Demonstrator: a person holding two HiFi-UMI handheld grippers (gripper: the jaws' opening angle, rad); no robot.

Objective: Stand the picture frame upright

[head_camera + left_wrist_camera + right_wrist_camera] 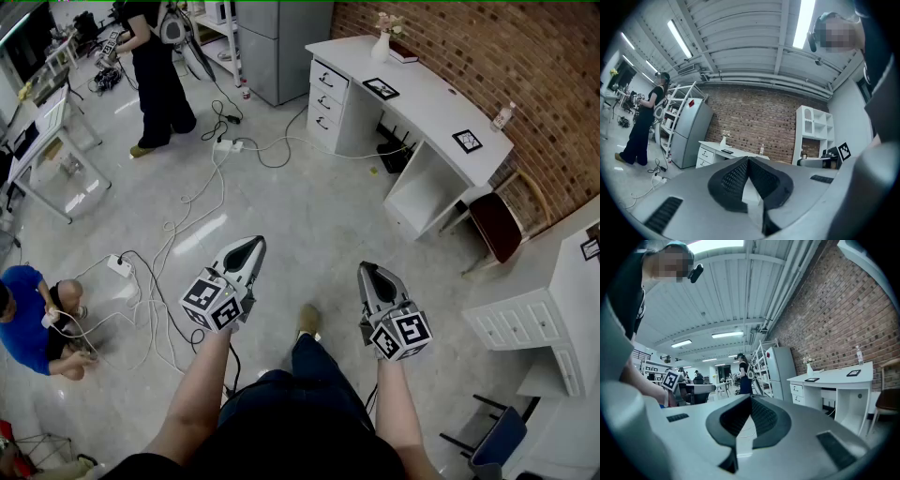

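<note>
Over the floor (309, 206) with left gripper (254, 243) and right gripper (365, 268), fingers of both clenched on nothing. Well ahead, rightward, nearer the right gripper: one picture frame (381, 88) flat at the middle of the table (427, 103), another picture frame (467, 140) flat toward its near end. In the far-corner vase (381, 47), flowers (389, 21).
</note>
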